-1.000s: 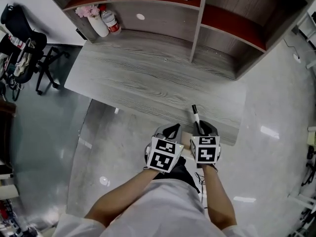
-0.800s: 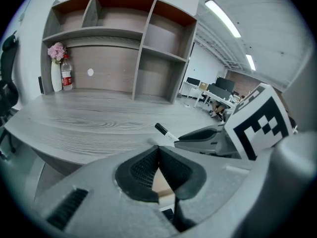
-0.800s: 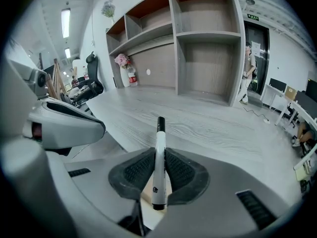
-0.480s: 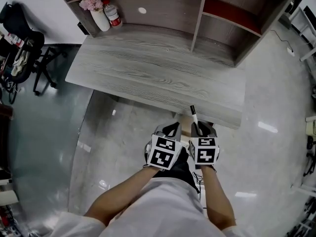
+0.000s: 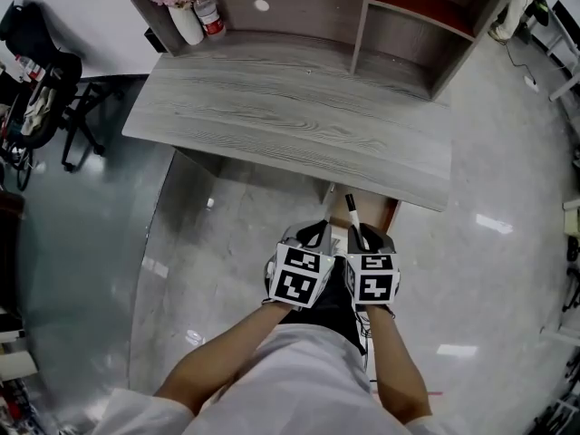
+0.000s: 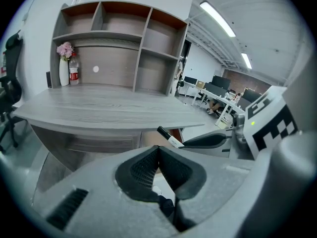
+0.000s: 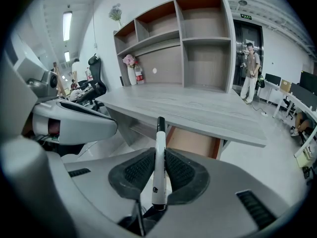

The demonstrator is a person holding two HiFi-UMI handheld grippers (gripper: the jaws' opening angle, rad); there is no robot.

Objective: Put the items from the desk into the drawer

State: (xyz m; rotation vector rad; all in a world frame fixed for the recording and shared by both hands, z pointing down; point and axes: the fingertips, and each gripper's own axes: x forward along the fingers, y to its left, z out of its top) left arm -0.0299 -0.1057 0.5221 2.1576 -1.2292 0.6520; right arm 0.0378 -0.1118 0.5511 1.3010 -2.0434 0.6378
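Ahead of both tongs runs a grey wood-grain tabletop [image 5: 272,125], bare across its whole top. Beyond it stands a shelf unit [image 5: 362,25] with open compartments. At the far left of that unit, well away from the tongs, a white vase of pink flowers [image 5: 178,14] stands just beside a red-labelled bottle [image 5: 209,16]. The floor [image 5: 217,243] under the tongs is glossy grey. An office chair [image 5: 41,84] sits far off to the left, and a person [image 7: 249,71] stands by a door far ahead on the right.

The right tongs [image 5: 367,236] pinch a white whiteboard marker [image 7: 159,165] by its body, its black cap pointing forward over the open drawer [image 5: 379,208] just ahead. The left tongs [image 6: 157,150], close beside the right ones, are pressed together with nothing between them.

A second ago the marker's cap lay over the tabletop's near edge and no drawer showed. The tongs have drawn back since, and the drawer's brown inside has come into view.
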